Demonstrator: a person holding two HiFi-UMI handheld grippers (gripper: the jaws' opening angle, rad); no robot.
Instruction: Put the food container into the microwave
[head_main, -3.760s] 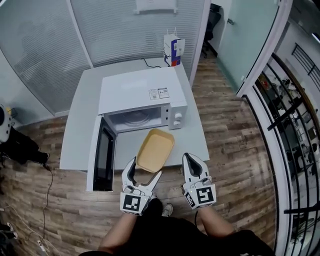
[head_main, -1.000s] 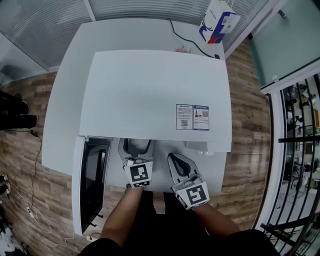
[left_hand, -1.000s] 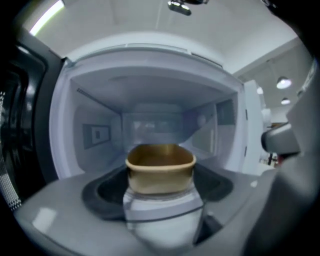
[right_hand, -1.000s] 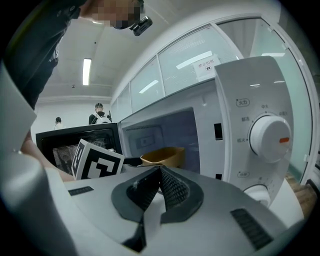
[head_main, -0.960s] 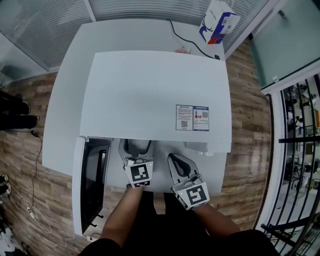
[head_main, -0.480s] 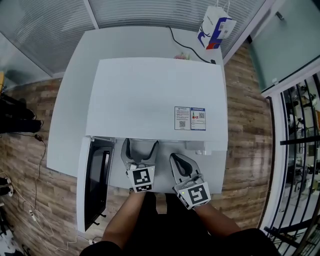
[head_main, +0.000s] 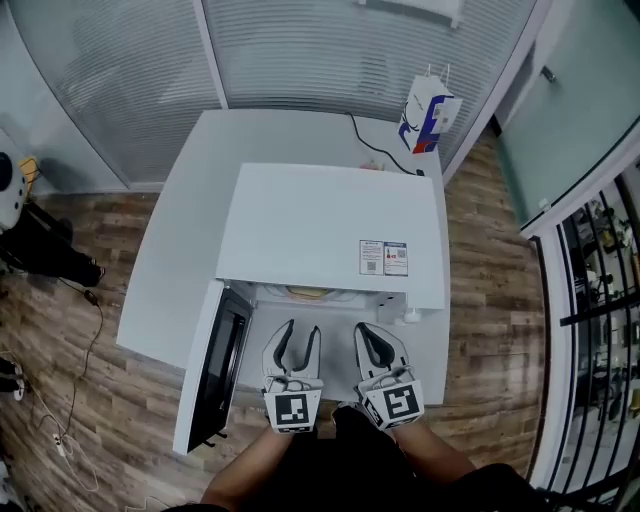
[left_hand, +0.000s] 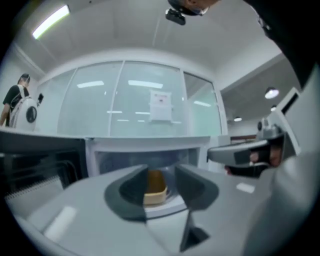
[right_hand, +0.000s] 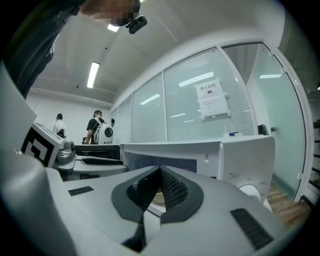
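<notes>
Left gripper view, food container (left_hand: 154, 192) inside microwave (left_hand: 150, 145), hardly seen overhead

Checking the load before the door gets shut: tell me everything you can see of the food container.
The food container is a tan, smooth, plastic-looking open tray with rounded corners. It sits upright inside the microwave cavity, end-on to the opening, resting on its pale floor. In the head view only its near edge shows under the microwave's top. Nothing grips it.
</notes>
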